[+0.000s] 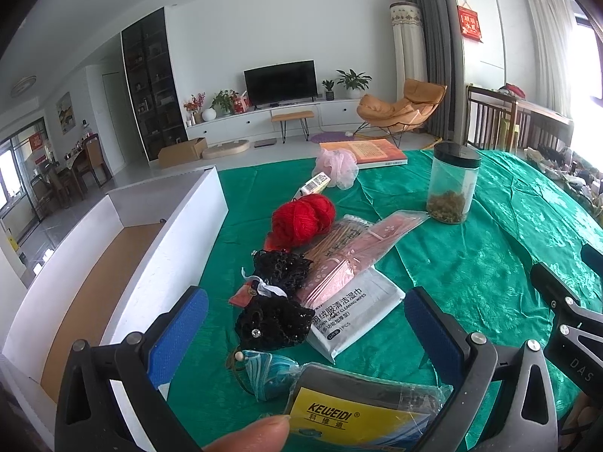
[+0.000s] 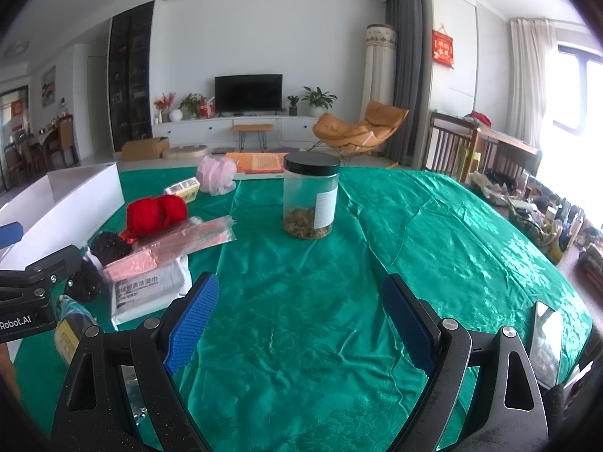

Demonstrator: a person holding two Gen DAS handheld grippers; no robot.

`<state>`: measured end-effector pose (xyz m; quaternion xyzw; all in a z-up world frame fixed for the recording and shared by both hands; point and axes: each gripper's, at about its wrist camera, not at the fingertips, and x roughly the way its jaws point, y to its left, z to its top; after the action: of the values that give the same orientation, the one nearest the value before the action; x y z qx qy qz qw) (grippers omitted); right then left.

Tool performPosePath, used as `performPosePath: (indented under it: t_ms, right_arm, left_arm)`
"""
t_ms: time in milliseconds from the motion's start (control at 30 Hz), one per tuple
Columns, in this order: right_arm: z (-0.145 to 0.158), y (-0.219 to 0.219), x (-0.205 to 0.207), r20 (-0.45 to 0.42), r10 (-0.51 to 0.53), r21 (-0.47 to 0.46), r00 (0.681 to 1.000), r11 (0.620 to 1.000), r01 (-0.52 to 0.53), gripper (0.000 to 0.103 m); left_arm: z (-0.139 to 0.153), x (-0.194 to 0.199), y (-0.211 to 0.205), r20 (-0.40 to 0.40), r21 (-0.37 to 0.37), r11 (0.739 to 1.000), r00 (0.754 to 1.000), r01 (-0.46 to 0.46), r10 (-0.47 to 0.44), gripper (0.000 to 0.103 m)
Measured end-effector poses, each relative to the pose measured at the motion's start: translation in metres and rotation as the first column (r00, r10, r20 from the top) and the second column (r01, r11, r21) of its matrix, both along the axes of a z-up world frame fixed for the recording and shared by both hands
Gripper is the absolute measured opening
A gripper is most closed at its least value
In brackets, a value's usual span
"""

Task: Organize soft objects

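A pile of soft things lies on the green tablecloth (image 1: 471, 263): red yarn balls (image 1: 303, 218) (image 2: 156, 213), two black lace pouches (image 1: 273, 320), a teal silk pouch (image 1: 269, 371), a pink mesh puff (image 1: 339, 167) (image 2: 216, 175), a pink packet (image 1: 354, 252) and a white wipes pack (image 1: 354, 312) (image 2: 150, 288). My left gripper (image 1: 305, 327) is open, its blue pads on either side of the nearer black pouch and wipes pack, above them. My right gripper (image 2: 301, 324) is open and empty over bare cloth, right of the pile.
A white open box (image 1: 113, 256) (image 2: 75, 192) with a brown floor stands left of the pile. A clear jar with a black lid (image 1: 452, 184) (image 2: 311, 196) stands mid-table. An orange book (image 1: 369, 152) lies at the far edge. A yellow KEWEIDI packet (image 1: 354, 414) lies nearest me.
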<state>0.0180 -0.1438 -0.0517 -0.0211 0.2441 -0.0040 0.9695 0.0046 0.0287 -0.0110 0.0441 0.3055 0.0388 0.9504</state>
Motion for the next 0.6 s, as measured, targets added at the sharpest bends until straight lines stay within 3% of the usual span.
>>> performPosePath:
  t_ms: [167,267,367,467,533,600]
  right_arm:
    - [0.001,-0.003,-0.002,0.01,-0.007,-0.024,1.0,1.0,0.008,0.09]
    - [-0.001,-0.018,-0.002,0.01,-0.012,0.016,1.0,1.0,0.012,0.09]
    - [-0.004,-0.03,0.006,-0.034,0.173,0.16,0.984,0.973,-0.166,0.09]
    - [-0.012,-0.003,0.006,-0.093,0.408,0.219,0.908,0.898,-0.381,0.09]
    - [-0.018,0.035,0.0,-0.128,0.563,0.199,0.816,0.821,-0.535,0.09]
    - [-0.029,0.082,-0.008,-0.196,0.678,0.114,0.708,0.733,-0.67,0.09]
  left_arm:
    - [0.009,0.0,0.007,0.009,0.008,1.0,1.0,-0.012,0.012,0.103]
    - [0.021,-0.002,0.024,0.032,-0.026,0.999,0.999,-0.021,0.022,0.103]
    - [0.026,-0.003,0.046,0.03,-0.051,0.998,0.999,-0.038,0.04,0.103]
    - [0.028,-0.008,0.068,0.018,-0.071,0.996,0.998,-0.06,0.061,0.103]
    - [0.029,-0.014,0.078,0.014,-0.083,0.994,0.998,-0.066,0.067,0.103]
    - [0.031,-0.022,0.084,0.014,-0.083,0.994,0.998,-0.066,0.068,0.103]
